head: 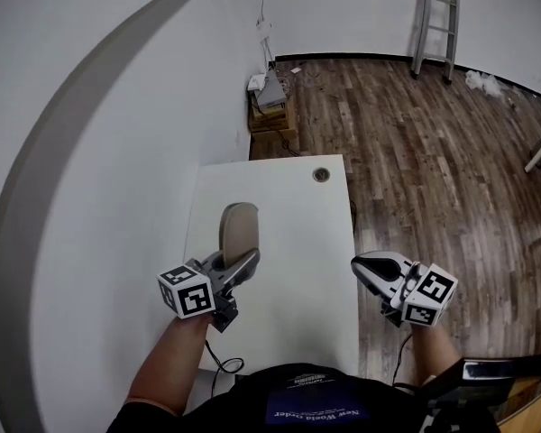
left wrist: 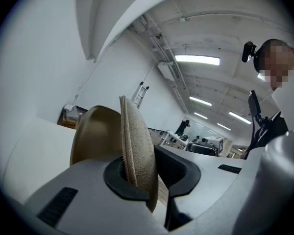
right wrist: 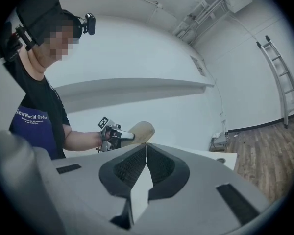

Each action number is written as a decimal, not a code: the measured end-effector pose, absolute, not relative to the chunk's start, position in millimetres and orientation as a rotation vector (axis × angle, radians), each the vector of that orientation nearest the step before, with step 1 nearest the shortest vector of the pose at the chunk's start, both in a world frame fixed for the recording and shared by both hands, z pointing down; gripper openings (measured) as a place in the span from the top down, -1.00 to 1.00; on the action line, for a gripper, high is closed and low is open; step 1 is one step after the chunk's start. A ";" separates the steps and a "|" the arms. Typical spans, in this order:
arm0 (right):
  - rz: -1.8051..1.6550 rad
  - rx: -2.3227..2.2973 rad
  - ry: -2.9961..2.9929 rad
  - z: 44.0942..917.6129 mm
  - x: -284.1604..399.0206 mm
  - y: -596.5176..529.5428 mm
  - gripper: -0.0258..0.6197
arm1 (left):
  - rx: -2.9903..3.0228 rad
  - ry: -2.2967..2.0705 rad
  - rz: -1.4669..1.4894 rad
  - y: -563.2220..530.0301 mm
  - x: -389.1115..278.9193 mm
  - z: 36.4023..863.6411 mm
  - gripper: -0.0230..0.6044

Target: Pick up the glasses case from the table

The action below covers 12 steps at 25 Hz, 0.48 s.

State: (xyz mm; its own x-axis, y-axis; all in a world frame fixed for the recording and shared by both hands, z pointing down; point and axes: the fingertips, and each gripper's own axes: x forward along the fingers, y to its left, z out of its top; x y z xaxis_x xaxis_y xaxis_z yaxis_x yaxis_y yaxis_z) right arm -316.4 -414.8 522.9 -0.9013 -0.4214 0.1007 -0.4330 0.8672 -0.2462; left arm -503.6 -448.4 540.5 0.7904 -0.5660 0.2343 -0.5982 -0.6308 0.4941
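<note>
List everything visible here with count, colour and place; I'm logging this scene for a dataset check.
glasses case: one, tan, clamped on edge in the left tool, over the table
table: one, white, set against the wall
cable hole: one, round, grey, far end of the table
crate: one, wooden, pale device on top, on the floor beyond the table
ladder: one, grey metal, leaning on the far wall
floor: brown wood planks, right of the table
left tool: one, grey with marker cube, shut on the case
right tool: one, grey with marker cube, shut, empty
left forearm: one, bare
right forearm: one, bare
</note>
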 end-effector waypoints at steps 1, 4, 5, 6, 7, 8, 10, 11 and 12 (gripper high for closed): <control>0.407 0.672 -2.998 514.6 -316.2 -407.4 0.92 | 2.427 -0.885 0.078 -436.0 -505.7 529.0 0.77; 0.395 0.625 -3.014 494.5 -319.1 -384.0 0.92 | 2.469 -0.952 0.095 -400.2 -514.5 497.2 0.77; 0.391 0.608 -3.022 488.1 -322.0 -376.0 0.92 | 2.483 -0.971 0.095 -388.7 -519.2 486.9 0.77; 0.384 0.593 -3.030 481.0 -325.4 -368.6 0.92 | 2.496 -0.988 0.090 -377.3 -524.3 476.4 0.77; 0.375 0.583 -3.038 473.4 -328.6 -361.8 0.92 | 2.507 -1.003 0.084 -366.0 -529.3 466.3 0.77; 0.364 0.578 -3.044 465.6 -331.4 -355.5 0.92 | 2.519 -1.016 0.076 -354.5 -533.7 457.3 0.77; 0.343 0.580 -3.052 449.9 -336.5 -342.7 0.92 | 2.541 -1.033 0.064 -330.8 -541.9 442.2 0.77; 0.330 0.583 -3.057 442.4 -340.3 -336.3 0.92 | 2.554 -1.038 0.060 -319.3 -547.3 435.9 0.77; 0.315 0.588 -3.062 436.5 -346.2 -330.1 0.92 | 2.569 -1.041 0.056 -308.9 -555.4 431.0 0.77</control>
